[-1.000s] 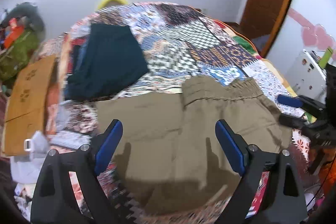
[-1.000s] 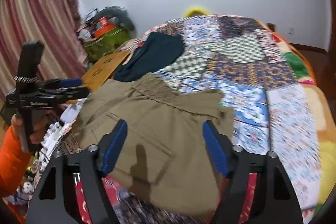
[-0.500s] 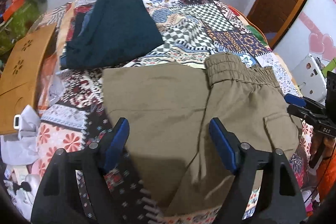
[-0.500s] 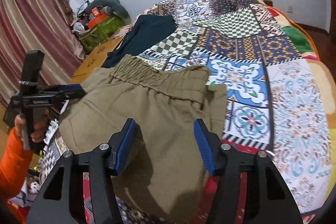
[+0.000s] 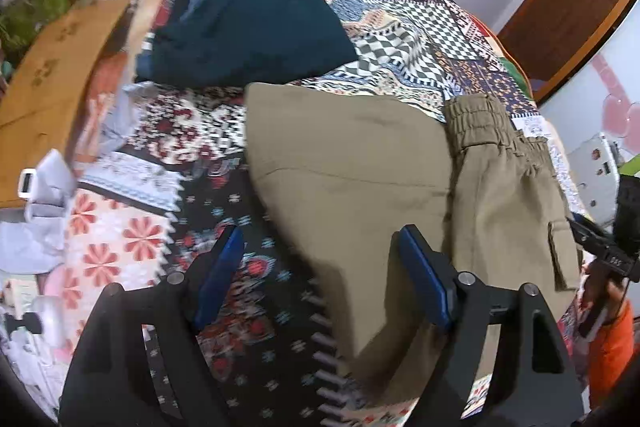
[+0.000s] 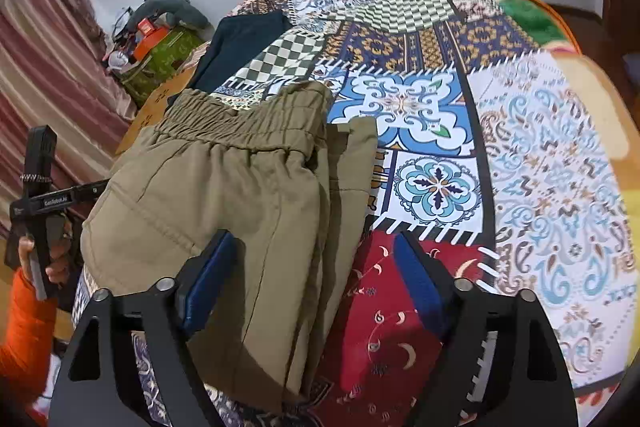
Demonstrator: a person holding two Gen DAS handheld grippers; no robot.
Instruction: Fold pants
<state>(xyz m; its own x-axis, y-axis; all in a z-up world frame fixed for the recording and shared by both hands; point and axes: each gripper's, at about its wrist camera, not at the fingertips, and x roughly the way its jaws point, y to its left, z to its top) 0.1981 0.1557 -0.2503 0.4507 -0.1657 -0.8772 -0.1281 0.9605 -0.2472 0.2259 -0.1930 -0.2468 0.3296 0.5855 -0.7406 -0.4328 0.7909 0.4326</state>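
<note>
Olive pants (image 5: 360, 167) lie folded on the patchwork bedspread (image 5: 400, 27), elastic waistband toward the far side. My left gripper (image 5: 320, 267) hovers open over their near left edge, one blue pad (image 5: 424, 275) above the cloth and the other over bare bedspread. In the right wrist view the pants (image 6: 240, 187) show stacked layers along their right edge. My right gripper (image 6: 312, 275) straddles that edge, its jaws opening, and the pads do not press the cloth. Each gripper shows in the other's view: the right gripper (image 5: 600, 251) and the left gripper (image 6: 40, 203), both held by hands in orange sleeves.
A folded dark teal garment (image 5: 248, 31) lies on the bed beyond the pants. A wooden board (image 5: 52, 67) and white clutter sit off the bed's left side. A white appliance (image 5: 596, 163) and a brown door stand at the right, and striped curtains (image 6: 36, 75) hang at the left.
Both grippers have come down closer to the pants. The left view has slid toward the pants' left edge. The right jaws narrowed, then spread wider.
</note>
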